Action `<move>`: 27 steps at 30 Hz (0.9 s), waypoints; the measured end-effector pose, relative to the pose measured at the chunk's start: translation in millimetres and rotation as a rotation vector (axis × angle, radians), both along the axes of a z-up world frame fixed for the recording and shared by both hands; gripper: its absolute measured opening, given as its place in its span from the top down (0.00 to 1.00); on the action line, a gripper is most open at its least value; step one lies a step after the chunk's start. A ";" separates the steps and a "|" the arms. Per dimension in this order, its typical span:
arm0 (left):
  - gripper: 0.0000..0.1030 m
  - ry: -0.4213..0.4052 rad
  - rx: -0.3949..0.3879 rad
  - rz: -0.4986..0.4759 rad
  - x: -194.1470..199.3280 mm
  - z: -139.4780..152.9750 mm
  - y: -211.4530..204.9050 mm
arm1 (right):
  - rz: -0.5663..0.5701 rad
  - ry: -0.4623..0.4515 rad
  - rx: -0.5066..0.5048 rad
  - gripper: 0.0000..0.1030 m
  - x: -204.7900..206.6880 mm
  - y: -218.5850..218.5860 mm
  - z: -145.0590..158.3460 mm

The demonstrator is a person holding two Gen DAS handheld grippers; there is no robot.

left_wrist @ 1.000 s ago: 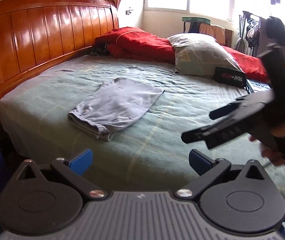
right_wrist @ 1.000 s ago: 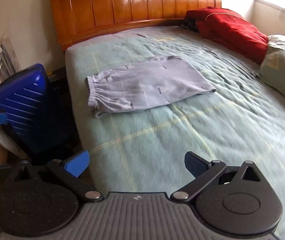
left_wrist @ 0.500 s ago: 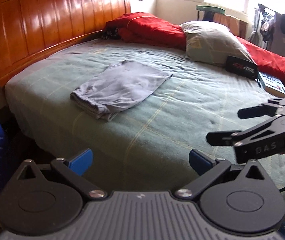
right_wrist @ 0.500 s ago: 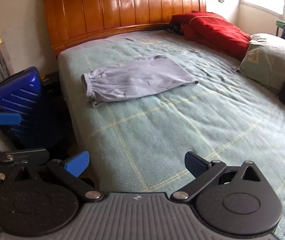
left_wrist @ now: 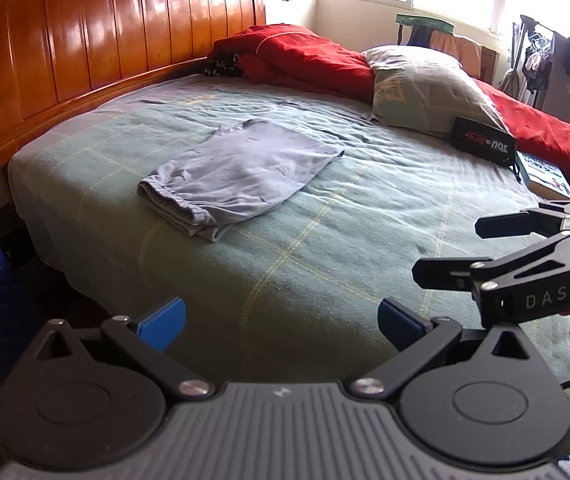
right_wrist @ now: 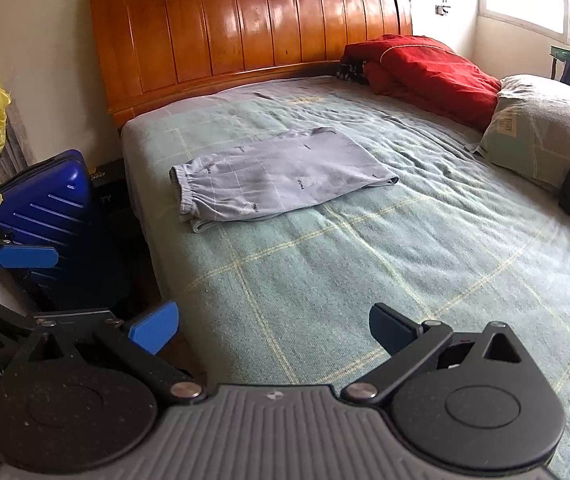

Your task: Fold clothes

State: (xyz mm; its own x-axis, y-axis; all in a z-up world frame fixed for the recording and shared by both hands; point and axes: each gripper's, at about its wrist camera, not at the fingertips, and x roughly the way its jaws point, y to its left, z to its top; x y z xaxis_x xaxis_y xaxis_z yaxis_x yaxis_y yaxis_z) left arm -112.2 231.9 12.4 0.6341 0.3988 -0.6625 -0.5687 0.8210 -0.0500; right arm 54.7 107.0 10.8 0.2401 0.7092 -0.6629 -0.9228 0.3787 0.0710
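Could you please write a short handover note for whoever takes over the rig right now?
Left gripper: open, empty, held off the near edge of the bed.
Right gripper: open, empty, beside the left one.
Grey shorts: lying flat on the green blanket near the headboard, folded in half, untouched by either gripper.
Done: one fold, it seems.
Left: possibly a further fold; no other loose garment is clearly waiting on the bed.
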 end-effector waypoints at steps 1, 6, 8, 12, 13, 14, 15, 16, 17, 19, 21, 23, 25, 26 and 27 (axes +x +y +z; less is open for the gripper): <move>0.01 0.001 0.000 -0.001 0.3 0.0 -0.4 | -0.002 -0.001 0.003 0.00 0.0 -0.2 0.4; 0.01 0.004 0.000 -0.003 1.4 0.4 -1.5 | -0.006 0.003 0.010 0.00 1.1 -1.9 1.7; 0.01 0.005 -0.001 -0.002 1.6 0.4 -1.8 | -0.005 0.003 0.009 0.00 1.4 -1.9 1.7; 0.01 0.007 -0.002 -0.003 1.7 0.5 -2.1 | -0.002 0.003 0.007 0.00 0.7 -1.1 1.4; 0.01 0.007 -0.002 -0.003 1.9 0.5 -2.2 | -0.002 0.002 0.007 0.00 0.4 -0.9 1.3; 0.01 0.008 -0.003 -0.003 2.0 0.5 -2.3 | -0.002 0.001 0.007 0.00 0.4 -0.9 1.4; 0.01 0.008 -0.003 -0.004 1.9 0.6 -2.4 | -0.002 0.000 0.007 0.00 0.4 -1.0 1.5; 0.01 0.007 -0.003 -0.004 1.5 0.5 -2.1 | -0.002 -0.001 0.008 0.00 0.5 -1.2 1.6; 0.01 0.006 -0.003 -0.005 1.3 0.6 -2.4 | -0.003 -0.001 0.009 0.00 0.6 -1.4 1.9; 0.01 0.004 -0.004 -0.005 1.0 0.7 -3.1 | -0.004 -0.002 0.010 0.00 0.4 -2.0 2.3; 0.01 0.004 -0.003 -0.005 0.7 0.8 -3.5 | -0.004 -0.002 0.010 0.00 0.3 -2.3 2.5; 0.01 0.004 -0.003 -0.006 0.3 0.7 -3.9 | -0.003 -0.001 0.011 0.00 0.5 -2.3 2.6; 0.01 0.001 -0.003 -0.008 -0.1 0.7 -4.5 | -0.002 0.000 0.010 0.00 0.8 -2.2 2.5; 0.01 0.000 -0.005 -0.009 -0.1 0.8 -4.3 | -0.002 -0.001 0.009 0.00 0.7 -2.2 2.4; 0.01 -0.001 -0.005 -0.010 -0.1 0.9 -4.5 | -0.002 -0.002 0.009 0.00 0.5 -2.1 2.3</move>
State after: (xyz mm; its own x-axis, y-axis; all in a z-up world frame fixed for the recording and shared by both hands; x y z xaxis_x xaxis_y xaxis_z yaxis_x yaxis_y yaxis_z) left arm -112.3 227.4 13.2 0.6386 0.3891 -0.6639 -0.5602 0.8266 -0.0543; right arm 55.1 104.9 13.1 0.2425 0.7144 -0.6564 -0.9223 0.3797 0.0725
